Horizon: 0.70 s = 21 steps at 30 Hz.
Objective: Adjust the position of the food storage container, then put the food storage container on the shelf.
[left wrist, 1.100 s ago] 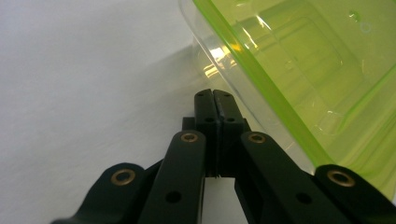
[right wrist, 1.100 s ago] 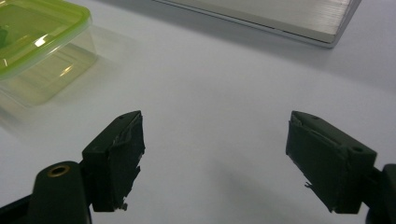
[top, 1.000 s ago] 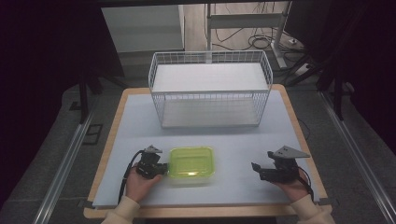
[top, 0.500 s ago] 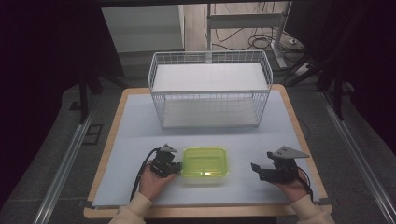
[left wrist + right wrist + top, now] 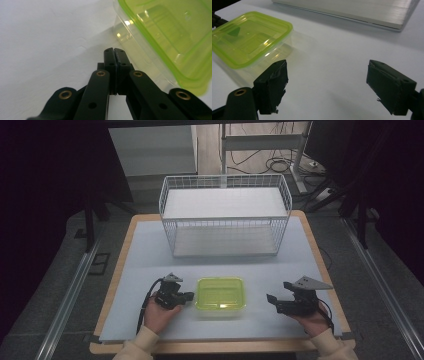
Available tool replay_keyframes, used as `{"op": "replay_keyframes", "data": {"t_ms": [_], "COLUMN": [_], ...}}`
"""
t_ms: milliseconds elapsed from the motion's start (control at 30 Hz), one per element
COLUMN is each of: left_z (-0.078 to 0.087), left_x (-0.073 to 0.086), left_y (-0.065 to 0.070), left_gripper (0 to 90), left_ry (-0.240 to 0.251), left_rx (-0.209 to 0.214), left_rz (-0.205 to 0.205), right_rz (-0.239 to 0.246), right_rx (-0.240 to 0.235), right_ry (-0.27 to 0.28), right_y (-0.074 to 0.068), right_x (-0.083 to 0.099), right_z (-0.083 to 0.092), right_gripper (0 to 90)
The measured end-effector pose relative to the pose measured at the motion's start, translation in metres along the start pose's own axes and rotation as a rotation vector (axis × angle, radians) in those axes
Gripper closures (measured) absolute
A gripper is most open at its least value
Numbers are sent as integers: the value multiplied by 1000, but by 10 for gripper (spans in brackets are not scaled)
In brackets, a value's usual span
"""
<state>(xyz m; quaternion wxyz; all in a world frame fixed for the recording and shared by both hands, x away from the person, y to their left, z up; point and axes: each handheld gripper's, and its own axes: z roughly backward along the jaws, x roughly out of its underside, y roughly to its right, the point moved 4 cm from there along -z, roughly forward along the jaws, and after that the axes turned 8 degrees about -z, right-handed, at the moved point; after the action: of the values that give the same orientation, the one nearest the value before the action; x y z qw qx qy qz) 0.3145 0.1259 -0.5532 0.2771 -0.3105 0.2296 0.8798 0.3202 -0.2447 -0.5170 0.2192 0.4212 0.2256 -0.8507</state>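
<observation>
From where I stand, the left gripper (image 5: 187,296) is at the left side of the desk (image 5: 150,250), low on the pale mat, and its two black fingers (image 5: 110,58) are pressed together with nothing between them; their tips sit just beside the left wall of the container, so close that I cannot tell if they touch it. Next comes the container (image 5: 220,295) itself, a clear plastic box with a lime-green lid, which lies flat on the desk near the front edge, between the two grippers and well in front of the white wire basket (image 5: 225,215). It looks empty, so I think it is light and will slide easily on the smooth mat if something pushes it from one side. The walls seem thin and a little flexible, and the plastic is glossy, so a hard squeeze on the side may bend it or make it slip out. In my opinion the best place to take hold is the lid's rim, which stands out a little over the body, at one short end or a corner, where the fingers can close over the edge. At the right, the right gripper (image 5: 272,301) hovers apart from the box, with its fingers (image 5: 272,85) wide open and empty, pointing toward it.
</observation>
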Motion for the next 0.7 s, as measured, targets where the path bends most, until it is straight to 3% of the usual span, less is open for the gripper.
{"op": "replay_keyframes", "data": {"t_ms": [300, 333, 367, 400, 433, 467, 500, 533, 600, 633, 700], "left_z": [23, 25, 28, 30, 32, 34, 36, 36, 36, 35, 34], "left_x": [3, 3, 2, 2, 2, 1, 0, 0, -1, -1, -2], "left_y": [-1, -1, -2, -1, -1, -1, -1, -1, -1, -1, -1], "left_gripper": [849, 793, 620, 620, 493, 493, 423, 408, 392, 385, 382], "left_ry": [60, 77, 93, 103, 115, 130, 136, 136, 138, 138, 139], "left_rx": [27, 28, 29, 44, 51, 51, 80, 80, 125, 152, 166], "left_rz": [26, 36, 46, 56, 65, 77, 97, 97, 126, 149, 156], "right_rz": [-1, -1, -6, -6, -5, -5, 4, 4, 3, -17, -30], "right_rx": [-28, -31, -44, -44, -58, -58, -70, -70, -90, -114, -127], "right_ry": [-24, -24, -22, -22, -19, -19, -17, -17, -21, -20, -23], "right_y": [-4, -5, -5, -5, -7, -7, -9, -9, -11, -12, -12], "right_x": [1, 1, 0, 0, -1, -1, -1, -1, -1, -1, -1], "right_z": [-5, -4, -4, -4, -4, -4, -4, -4, -4, -4, -4], "right_gripper": [175, 175, 174, 174, 167, 167, 167, 167, 183, 207, 219]}}
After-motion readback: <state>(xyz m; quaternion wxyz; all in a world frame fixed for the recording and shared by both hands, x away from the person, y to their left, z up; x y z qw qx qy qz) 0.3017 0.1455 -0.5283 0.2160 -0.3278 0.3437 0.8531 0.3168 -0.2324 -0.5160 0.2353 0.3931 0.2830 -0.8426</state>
